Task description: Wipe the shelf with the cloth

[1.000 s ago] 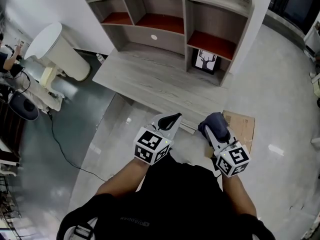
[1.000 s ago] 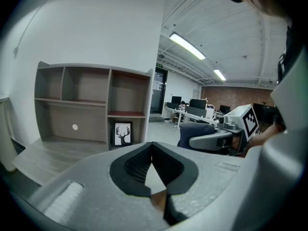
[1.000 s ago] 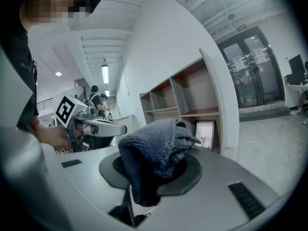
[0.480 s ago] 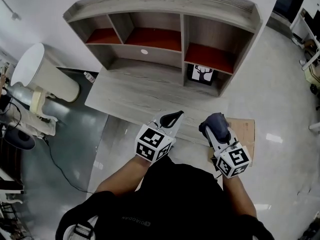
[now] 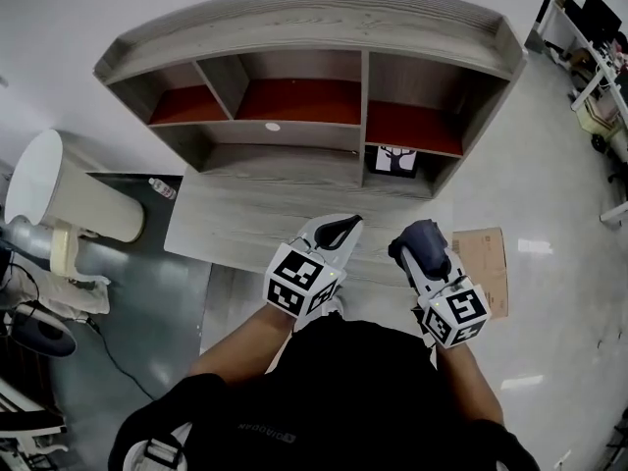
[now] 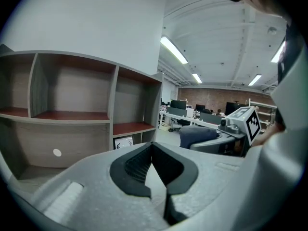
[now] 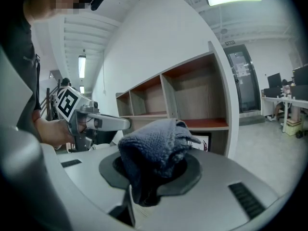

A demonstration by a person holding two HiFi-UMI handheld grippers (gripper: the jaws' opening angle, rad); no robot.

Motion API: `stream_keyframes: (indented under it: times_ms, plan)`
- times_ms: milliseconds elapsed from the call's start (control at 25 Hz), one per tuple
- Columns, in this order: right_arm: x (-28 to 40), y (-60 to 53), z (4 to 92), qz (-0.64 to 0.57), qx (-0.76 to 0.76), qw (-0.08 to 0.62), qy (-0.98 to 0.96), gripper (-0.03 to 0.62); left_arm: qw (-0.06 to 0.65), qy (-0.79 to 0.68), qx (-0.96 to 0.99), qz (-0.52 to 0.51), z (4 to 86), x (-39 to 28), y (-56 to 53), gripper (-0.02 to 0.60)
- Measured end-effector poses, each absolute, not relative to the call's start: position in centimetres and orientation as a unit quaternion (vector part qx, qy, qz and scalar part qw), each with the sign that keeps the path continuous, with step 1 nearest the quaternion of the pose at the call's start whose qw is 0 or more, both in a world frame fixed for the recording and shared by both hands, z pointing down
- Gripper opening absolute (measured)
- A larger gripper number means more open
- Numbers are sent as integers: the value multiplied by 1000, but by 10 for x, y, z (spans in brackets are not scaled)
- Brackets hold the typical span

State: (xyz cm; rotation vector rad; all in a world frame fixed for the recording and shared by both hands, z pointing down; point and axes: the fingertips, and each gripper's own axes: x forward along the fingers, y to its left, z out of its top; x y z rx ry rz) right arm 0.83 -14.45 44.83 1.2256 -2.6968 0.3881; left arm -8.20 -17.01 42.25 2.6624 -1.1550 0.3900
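Observation:
A grey wooden shelf unit (image 5: 314,27) with red-brown compartment floors stands ahead of me on a grey desk top (image 5: 245,219). It also shows in the left gripper view as the shelf unit (image 6: 72,117), and in the right gripper view as the shelf unit (image 7: 192,124). My right gripper (image 5: 419,251) is shut on a bunched dark blue cloth (image 5: 420,235), held over the desk's front edge, short of the shelf. The cloth (image 7: 156,146) fills the jaws of the right gripper (image 7: 153,170). My left gripper (image 5: 349,225) hangs beside it, shut and with nothing in it; its pads meet at the tip of the left gripper (image 6: 152,146).
A framed deer picture (image 5: 394,161) stands in the lower right compartment. A flat cardboard sheet (image 5: 486,263) lies on the floor to the right. At left stand a white round bin (image 5: 69,199) and a small bottle (image 5: 162,188). An office with desks lies to the right.
The shelf has shifted toward the middle of the head view and looks wider, as the person turns to face it. Both grippers keep their places in view, cloth still held.

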Motion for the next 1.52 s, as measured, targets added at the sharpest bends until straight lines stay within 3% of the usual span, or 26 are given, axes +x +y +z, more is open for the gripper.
stream_keyframes:
  times_ms: [800,1520]
  plan:
    - [-30,-198,408,74,473,53,-877,103,99,-351,923,121,422,-122,-201,9]
    - [-27,-336,354,-46,462,103,-880,103,107,-432,891,94,415,-135,-203,9]
